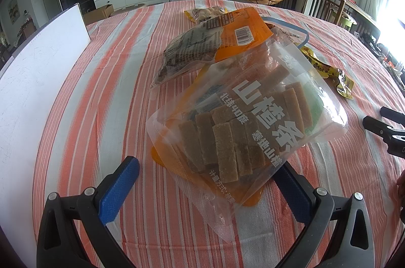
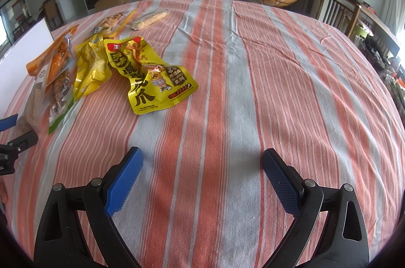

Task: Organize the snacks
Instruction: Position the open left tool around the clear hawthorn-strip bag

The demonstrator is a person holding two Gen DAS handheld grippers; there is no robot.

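Left wrist view: clear hawthorn-strip bag (image 1: 243,121) lies between wide-spread left gripper (image 1: 210,182) fingers, ungripped; right gripper (image 2: 202,176) gapes empty.

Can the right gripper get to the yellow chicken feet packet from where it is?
Probably yes. The right gripper is open over bare striped tablecloth, and the yellow chicken feet packet lies ahead to its left with nothing between them. Its near edge lies free, though its far edge touches another yellow packet.

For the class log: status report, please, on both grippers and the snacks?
Left gripper open around clear bag of brown bars. Right gripper open, empty over striped tablecloth. Yellow foil pouch ahead-left, unobstructed.
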